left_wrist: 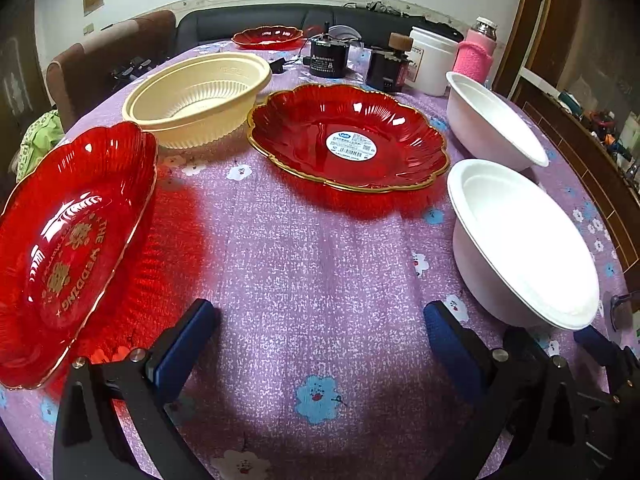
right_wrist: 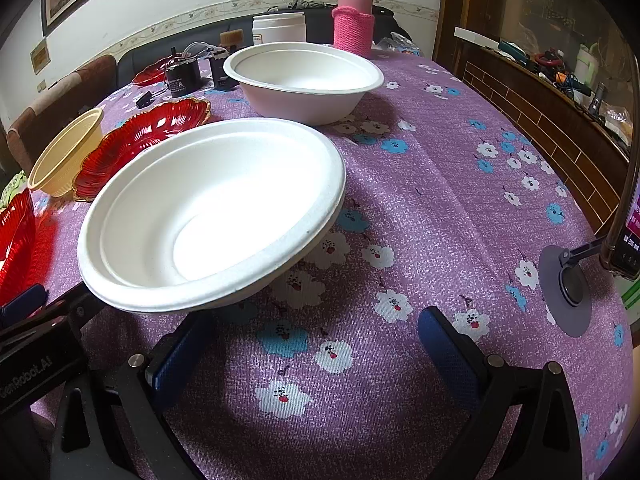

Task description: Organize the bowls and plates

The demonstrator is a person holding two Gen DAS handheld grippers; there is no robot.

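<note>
My left gripper (left_wrist: pixel 320 320) is open above bare purple cloth, nothing between its blue pads. To its left lies a red wedding plate (left_wrist: pixel 68 248); a second red plate (left_wrist: pixel 348 136) with a white label sits ahead, a cream ribbed bowl (left_wrist: pixel 200 96) behind it, a third red plate (left_wrist: pixel 268 37) far back. Two white bowls stand right: near bowl (left_wrist: pixel 520 240), far bowl (left_wrist: pixel 492 124). My right gripper (right_wrist: pixel 316 328) is open too, holding nothing, with the near white bowl (right_wrist: pixel 212 212) just ahead-left and the far white bowl (right_wrist: pixel 304 80) beyond. The left gripper's finger (right_wrist: pixel 24 300) shows at left.
At the back of the table stand black devices (left_wrist: pixel 328 56), a white jar (left_wrist: pixel 432 60) and a pink-sleeved bottle (left_wrist: pixel 476 52). A phone on a suction mount (right_wrist: pixel 568 280) sits at the right edge. Chairs (left_wrist: pixel 100 60) and a wooden counter (right_wrist: pixel 540 120) border the table.
</note>
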